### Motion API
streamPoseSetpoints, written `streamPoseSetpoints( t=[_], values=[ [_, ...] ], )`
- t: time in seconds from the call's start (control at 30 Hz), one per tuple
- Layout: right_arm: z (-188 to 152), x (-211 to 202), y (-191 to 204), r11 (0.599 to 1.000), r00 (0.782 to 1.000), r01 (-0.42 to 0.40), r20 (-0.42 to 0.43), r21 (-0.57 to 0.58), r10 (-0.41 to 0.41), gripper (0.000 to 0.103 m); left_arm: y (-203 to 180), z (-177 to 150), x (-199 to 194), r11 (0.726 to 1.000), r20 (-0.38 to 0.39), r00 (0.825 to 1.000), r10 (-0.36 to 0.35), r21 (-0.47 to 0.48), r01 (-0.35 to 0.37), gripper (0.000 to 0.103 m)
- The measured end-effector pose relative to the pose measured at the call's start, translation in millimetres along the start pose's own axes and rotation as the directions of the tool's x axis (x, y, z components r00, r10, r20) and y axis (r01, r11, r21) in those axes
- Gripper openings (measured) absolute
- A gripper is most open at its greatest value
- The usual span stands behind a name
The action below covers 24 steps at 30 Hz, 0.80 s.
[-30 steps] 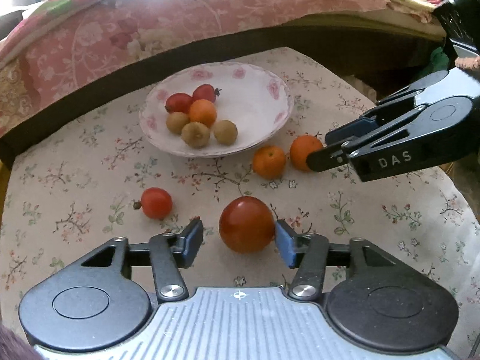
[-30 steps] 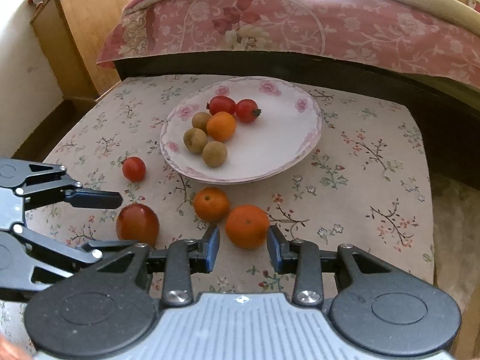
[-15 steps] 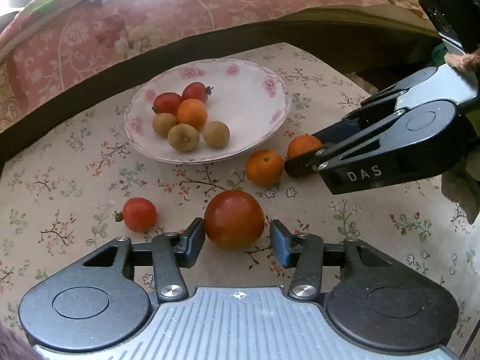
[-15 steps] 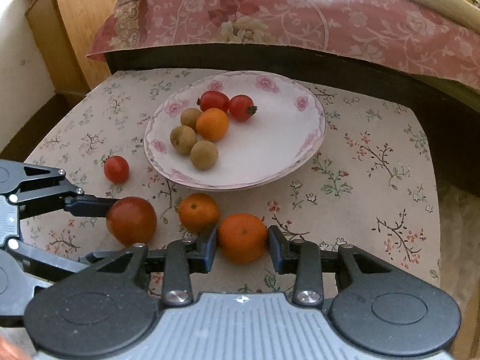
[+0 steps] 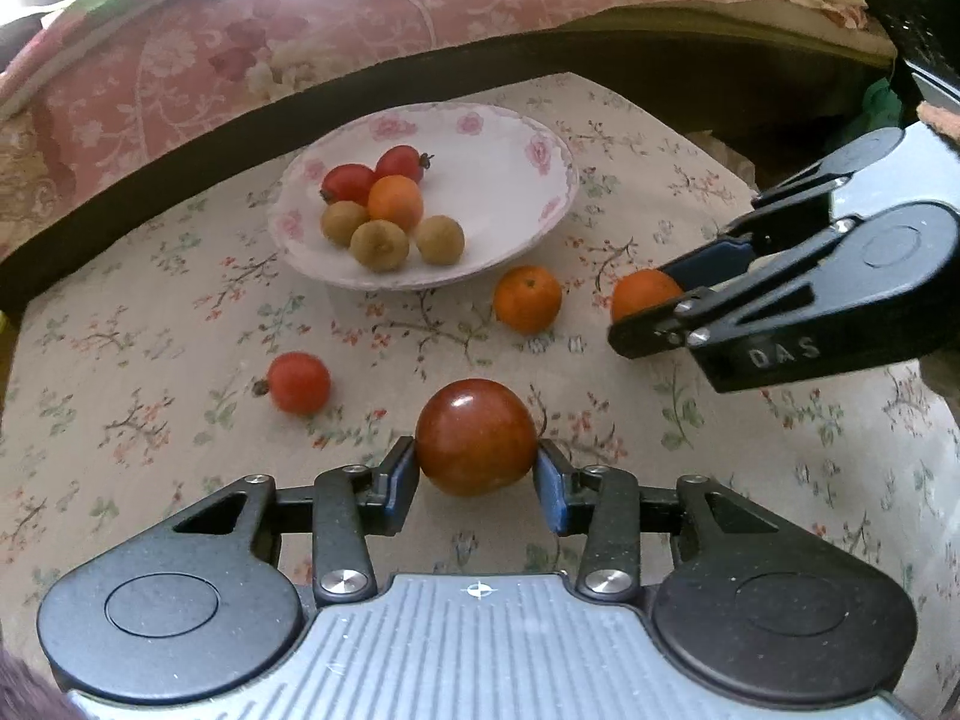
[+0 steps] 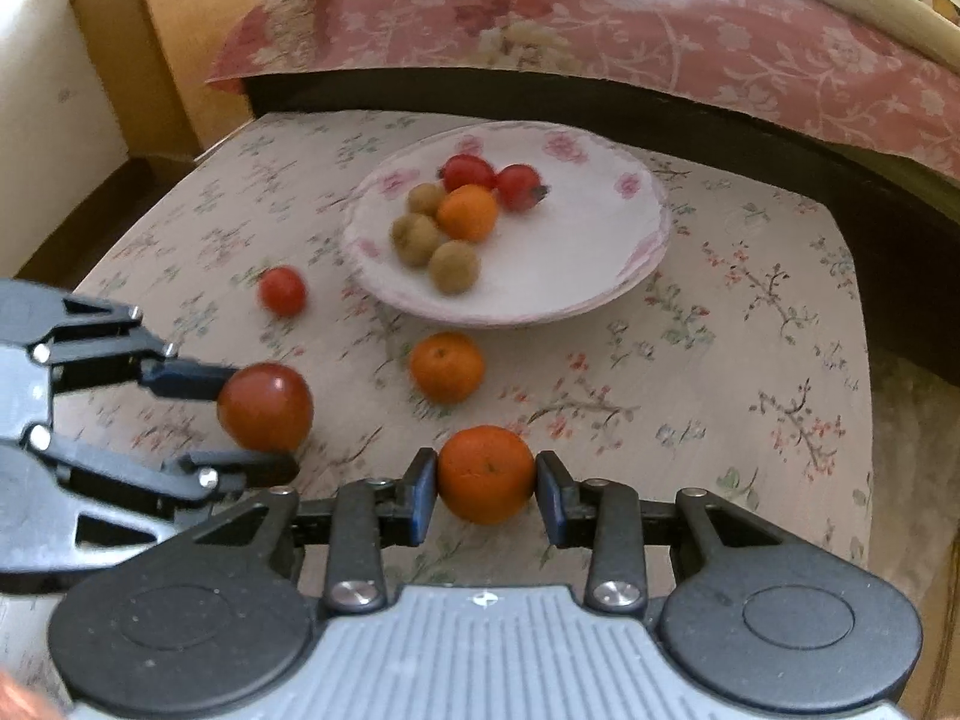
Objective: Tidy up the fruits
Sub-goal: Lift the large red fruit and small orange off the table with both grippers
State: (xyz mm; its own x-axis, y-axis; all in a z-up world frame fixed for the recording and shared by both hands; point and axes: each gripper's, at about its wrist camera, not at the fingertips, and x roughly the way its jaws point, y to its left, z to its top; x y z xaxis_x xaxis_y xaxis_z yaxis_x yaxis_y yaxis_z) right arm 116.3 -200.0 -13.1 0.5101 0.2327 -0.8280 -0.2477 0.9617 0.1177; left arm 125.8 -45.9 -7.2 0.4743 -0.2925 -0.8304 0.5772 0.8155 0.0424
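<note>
My left gripper [image 5: 476, 465] is shut on a large dark-red tomato [image 5: 476, 446], with a blue pad pressed to each side. My right gripper [image 6: 486, 480] is shut on a mandarin [image 6: 485, 474] in the same way. Each wrist view shows the other gripper with its fruit: the right one [image 5: 645, 306] at the right edge, the left one [image 6: 258, 423] at the left. Between them a loose mandarin [image 5: 528, 299] lies on the cloth, and a small tomato [image 5: 298, 383] lies further left. Behind stands a flowered plate [image 5: 540, 150] with several small fruits.
A floral cloth [image 6: 750, 330] covers the low table, whose right edge [image 6: 864, 360] drops off. A bed with a pink floral cover [image 5: 300, 30] and dark frame runs along the far side. A wooden cabinet [image 6: 150, 60] stands at the far left.
Both grippers came forward around their fruit and closed: the left on the large tomato, the right on the nearer mandarin. The other fruits stayed put.
</note>
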Motion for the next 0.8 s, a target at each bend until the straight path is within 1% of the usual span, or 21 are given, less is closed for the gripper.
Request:
streamPoseSetpoints(
  t=[0.1,0.2,0.33,0.47,0.57,0.63,0.7,0.8],
  values=[
    [-12.0,-6.4,12.0,1.000,1.000,-0.014,-0.010,-0.018,0.014,0.036,-1.5,-9.5,-7.1,1.000,-0.013,1.000,0.006,-0.017,-0.007,0.050],
    [-25.0,-9.3,25.8,0.999,1.000,-0.004,-0.021,-0.050,0.003,0.036,-6.8,-18.4,-12.1,1.000,-0.019,1.000,0.024,-0.003,-0.024,0.050],
    [-38.4,-11.9,35.3,0.999,0.999,-0.006,-0.043,-0.049,0.004,0.036,-9.8,-21.9,-14.8,0.999,-0.006,1.000,0.030,0.013,-0.029,0.051],
    [-41.3,-13.6,35.6,0.999,0.999,0.010,-0.038,-0.040,-0.011,0.036,-9.6,-22.7,-11.9,0.999,-0.007,1.000,0.029,0.020,-0.029,0.054],
    [-41.5,-15.7,33.9,1.000,0.999,0.003,-0.040,-0.025,-0.004,0.037,-10.4,-19.4,-17.5,0.999,0.013,1.000,0.027,0.020,-0.027,0.062],
    [-41.7,-17.3,33.1,1.000,0.999,0.000,-0.035,-0.024,-0.001,0.041,-10.9,-16.7,-23.1,0.999,0.038,0.999,0.028,0.024,-0.029,0.072],
    [-41.6,-17.2,31.7,1.000,0.999,-0.010,-0.036,-0.018,0.009,0.043,-10.8,-14.3,-25.1,1.000,0.047,0.999,0.019,0.024,-0.021,0.073],
    [-40.7,-15.6,29.4,1.000,0.999,-0.017,-0.041,-0.014,0.017,0.044,-12.1,-12.0,-23.1,0.999,0.049,0.999,0.017,0.033,-0.019,0.074]
  ],
)
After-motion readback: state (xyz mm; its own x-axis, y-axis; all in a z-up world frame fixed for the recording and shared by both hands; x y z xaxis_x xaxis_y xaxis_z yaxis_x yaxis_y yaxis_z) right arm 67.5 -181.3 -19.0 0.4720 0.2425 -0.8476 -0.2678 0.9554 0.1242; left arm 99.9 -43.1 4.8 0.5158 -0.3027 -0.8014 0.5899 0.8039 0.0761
